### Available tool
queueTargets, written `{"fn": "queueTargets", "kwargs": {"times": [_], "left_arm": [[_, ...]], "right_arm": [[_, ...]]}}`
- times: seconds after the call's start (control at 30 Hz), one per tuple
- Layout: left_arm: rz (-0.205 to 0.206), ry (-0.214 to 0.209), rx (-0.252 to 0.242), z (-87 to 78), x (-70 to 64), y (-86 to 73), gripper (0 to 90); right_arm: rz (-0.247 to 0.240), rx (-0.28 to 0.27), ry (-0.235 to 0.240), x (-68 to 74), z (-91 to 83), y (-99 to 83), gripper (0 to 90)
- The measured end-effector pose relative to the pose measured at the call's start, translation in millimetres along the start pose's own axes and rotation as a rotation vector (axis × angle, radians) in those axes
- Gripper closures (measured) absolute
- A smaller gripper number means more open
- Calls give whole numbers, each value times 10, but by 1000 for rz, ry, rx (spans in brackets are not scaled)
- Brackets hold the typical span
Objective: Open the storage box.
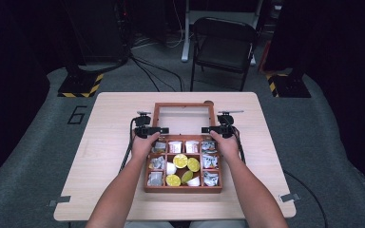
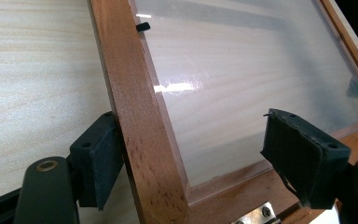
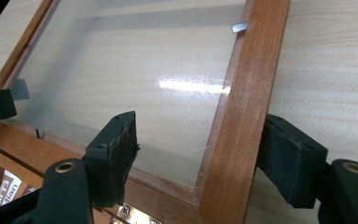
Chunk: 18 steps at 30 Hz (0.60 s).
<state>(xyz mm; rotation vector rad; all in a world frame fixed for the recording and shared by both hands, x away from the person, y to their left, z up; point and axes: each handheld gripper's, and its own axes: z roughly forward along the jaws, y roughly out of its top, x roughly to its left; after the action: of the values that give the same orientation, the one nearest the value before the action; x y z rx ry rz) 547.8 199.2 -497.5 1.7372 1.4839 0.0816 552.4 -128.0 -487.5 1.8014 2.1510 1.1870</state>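
A wooden box [image 1: 183, 187] sits on the desk [image 1: 109, 156], close to the person. The box is split into little squares. Yellow round pods [image 1: 180, 160] and white cups [image 1: 171, 168] lie in the middle squares, and small silver packets [image 1: 210, 178] fill the squares along the box's sides.

Two bare arms reach past the box on both sides. The left hand [image 1: 144, 145] is just beside the box's left back corner, and the right hand [image 1: 226, 145] is just beside its right back corner.

At the back of the box stands its lid [image 1: 184, 106], open and tilted away. It is a brown wooden frame with a see-through pane, joined to the box by a shiny hinge [image 3: 137, 215].

The left gripper [image 1: 158, 130] is at the lid's left rail. Its fingers [image 2: 98, 158] are spread wide; the outer one touches the outside of the rail, and the other hangs over the pane, apart from it.

The right gripper [image 1: 210, 129] is at the lid's right rail. Its fingers [image 3: 286, 156] are spread too, one on each side of the rail, with the outer one right up against the wood.

Behind the desk, beyond the lid, a dark folding chair [image 1: 223, 45] stands on the grey floor.
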Motion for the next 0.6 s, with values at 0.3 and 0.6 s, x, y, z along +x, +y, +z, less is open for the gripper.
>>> {"fn": "queueTargets", "kwargs": {"times": [0.3,0.6], "left_arm": [[-9,5,30,13,29,-6,209],[-23,8,36,17,32,-9,206]], "right_arm": [[3,24,-13,-12,15,-10,288],[37,38,-7,-21,28,-16,288]]}}
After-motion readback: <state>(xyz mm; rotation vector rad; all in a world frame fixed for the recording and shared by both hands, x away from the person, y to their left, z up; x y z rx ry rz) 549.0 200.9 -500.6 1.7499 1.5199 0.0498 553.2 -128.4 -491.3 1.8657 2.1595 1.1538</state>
